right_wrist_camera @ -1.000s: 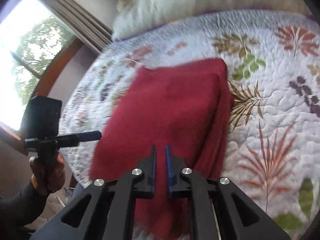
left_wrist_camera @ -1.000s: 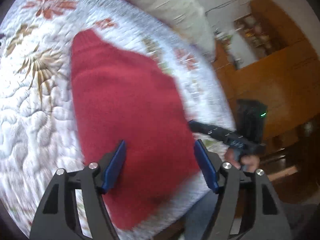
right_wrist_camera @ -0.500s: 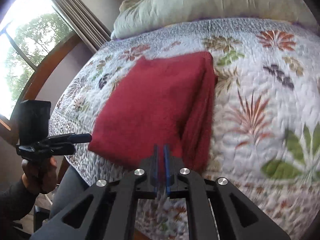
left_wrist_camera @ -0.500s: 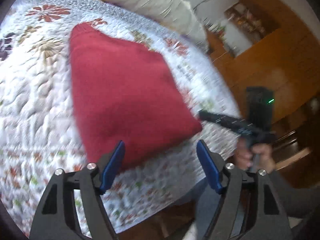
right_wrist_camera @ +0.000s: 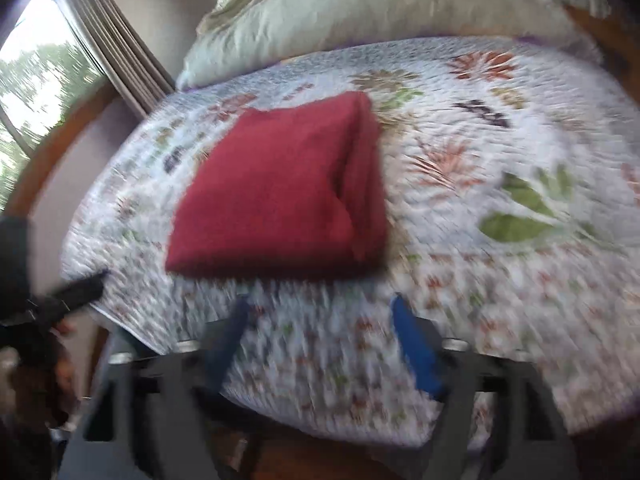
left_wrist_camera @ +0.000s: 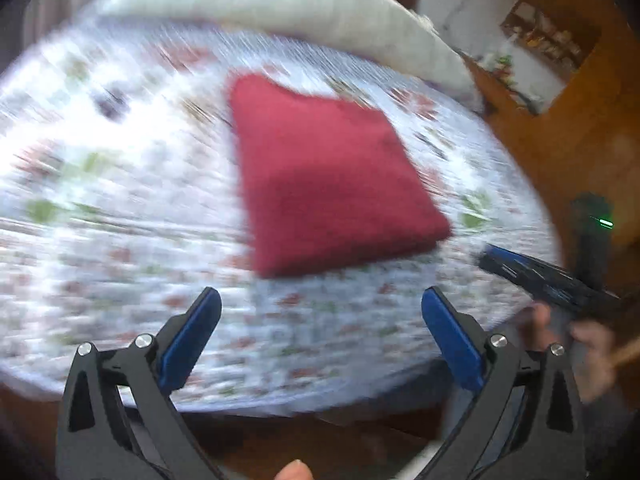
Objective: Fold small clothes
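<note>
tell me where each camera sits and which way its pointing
Left wrist: rides the left tool, open, facing across the quilt at the folded red garment; the right tool and its hand show.
Right wrist: rides the right tool, open, facing the same garment; the left tool shows.
Both share the garment, quilt and pillow.

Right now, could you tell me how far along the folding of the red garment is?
Done, by the look of it: the red garment lies as a compact folded block on the quilt, stacked layers showing along one edge. In hand: nothing; the left gripper and right gripper are both open and clear of it. Left: possibly nothing, as no other clothes are in view.
</note>
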Available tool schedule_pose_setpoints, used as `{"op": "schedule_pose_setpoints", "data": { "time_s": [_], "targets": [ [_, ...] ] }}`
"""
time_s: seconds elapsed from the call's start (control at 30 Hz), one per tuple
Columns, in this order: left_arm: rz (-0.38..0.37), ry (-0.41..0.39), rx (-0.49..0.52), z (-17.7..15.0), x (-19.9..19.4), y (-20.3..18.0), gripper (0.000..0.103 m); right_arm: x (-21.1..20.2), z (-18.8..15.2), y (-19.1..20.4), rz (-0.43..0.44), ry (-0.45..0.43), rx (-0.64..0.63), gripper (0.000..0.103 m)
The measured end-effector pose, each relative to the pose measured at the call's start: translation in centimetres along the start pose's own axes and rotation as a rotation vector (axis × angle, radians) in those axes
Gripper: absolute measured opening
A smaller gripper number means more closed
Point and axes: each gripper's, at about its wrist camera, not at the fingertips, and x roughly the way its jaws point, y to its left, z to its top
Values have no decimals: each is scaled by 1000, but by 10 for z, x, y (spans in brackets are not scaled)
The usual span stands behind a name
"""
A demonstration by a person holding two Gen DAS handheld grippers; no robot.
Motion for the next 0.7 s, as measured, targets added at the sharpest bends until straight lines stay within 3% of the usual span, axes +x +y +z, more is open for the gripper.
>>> {"op": "schedule_pose_setpoints", "data": {
  "time_s": [0.07, 0.13, 0.3, 0.37, 0.47, 0.63, 0.7],
  "targets": [
    [68, -24, 9, -6, -22, -7, 100, -15, -19, 15, -86, 2, -33, 98],
    [143, 14, -6, -13, -37, -11, 100, -30, -35, 28, -171, 15, -44, 99],
    [155, 5, 49, -32, -84, -29, 100, -82, -42, 61, -358, -15, -88, 99],
    [116, -8, 57, -32, -107, -41, 100, -99, -39, 69, -379, -8, -121, 99],
    [88, -52, 66, -28, -145, -56, 100, -141, -34, 88, -406, -113, -141, 99],
    [97, -57, 79, -26, -184, -77, 100, -191, -29, 109, -380, -185, -123, 99],
    [138, -58, 73, -29, -191, -80, 100, -203, -28, 116, -376, -203, -123, 99]
  ]
}}
